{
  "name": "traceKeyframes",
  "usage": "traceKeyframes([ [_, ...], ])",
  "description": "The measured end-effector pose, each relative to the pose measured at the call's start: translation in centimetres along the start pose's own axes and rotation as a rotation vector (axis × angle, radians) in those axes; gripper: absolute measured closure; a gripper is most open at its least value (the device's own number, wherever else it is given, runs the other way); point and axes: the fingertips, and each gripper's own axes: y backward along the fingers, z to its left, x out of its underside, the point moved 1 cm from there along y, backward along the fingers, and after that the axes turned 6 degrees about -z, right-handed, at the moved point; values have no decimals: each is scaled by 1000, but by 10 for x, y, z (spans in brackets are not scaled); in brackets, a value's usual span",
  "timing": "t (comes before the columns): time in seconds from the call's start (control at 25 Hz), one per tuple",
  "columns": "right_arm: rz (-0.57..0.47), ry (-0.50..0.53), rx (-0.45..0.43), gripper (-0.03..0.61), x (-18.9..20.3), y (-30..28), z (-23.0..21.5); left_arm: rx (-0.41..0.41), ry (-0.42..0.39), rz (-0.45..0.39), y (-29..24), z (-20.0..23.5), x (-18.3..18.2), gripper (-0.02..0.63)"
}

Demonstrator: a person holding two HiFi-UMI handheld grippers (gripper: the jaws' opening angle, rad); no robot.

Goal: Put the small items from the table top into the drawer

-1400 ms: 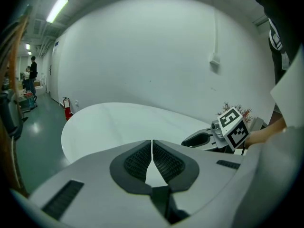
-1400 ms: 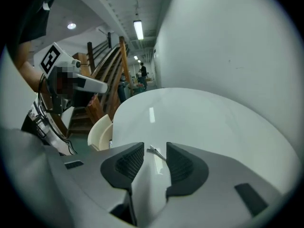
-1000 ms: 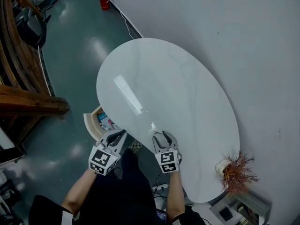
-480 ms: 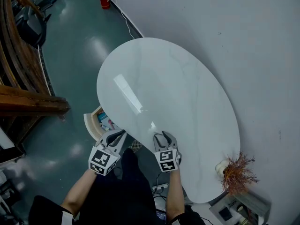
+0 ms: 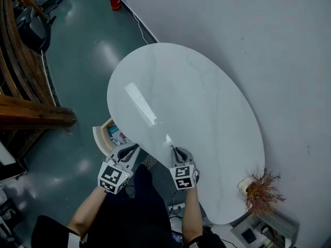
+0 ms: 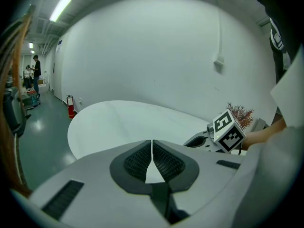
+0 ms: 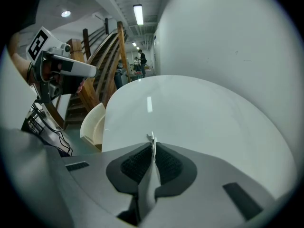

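The fingers (image 7: 168,165) of the right gripper (image 5: 175,151) have just been closing, and they now pinch a thin, pale sliver (image 7: 151,137) at the near edge of the white table (image 5: 196,102). Its tip juts out past the pads. It may be a clip or a flat strip; it is too small and too edge-on to say which. Its long axis seems to run with the jaws, pointing away from the person across the tabletop, so the grip sits on its near end.

The left gripper (image 5: 130,149) hangs off the table edge with its pads together at the tips and nothing between them.

What the next move turns on is where the drawer (image 5: 98,134) lies: to the left of the pinched sliver and lower, tucked under the table's left rim. It is pulled open, with some coloured things already inside. The left gripper is the nearer of the two and stands roughly between the right gripper and the drawer. By my reading, the right hand must lift the sliver clear of the edge, then carry it leftward and down past the left gripper.
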Motion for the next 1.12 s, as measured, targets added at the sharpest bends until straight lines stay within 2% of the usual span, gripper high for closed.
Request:
traceKeyframes([
  [0.32, -10, -24, 9, 538, -2, -1, 0, 3, -2, -8, 2, 5, -4, 589],
  [0.64, -50, -18, 16, 538, -24, 3, 5, -1, -9, -25, 9, 12, -11, 589],
  [0.88, -141, 40, 30, 538, -65, 11, 11, -16, -19, -52, 21, 23, -23, 589],
  [1.12, -180, 41, 56, 538, -102, 25, 20, -16, -42, -99, 36, 35, -44, 589],
])
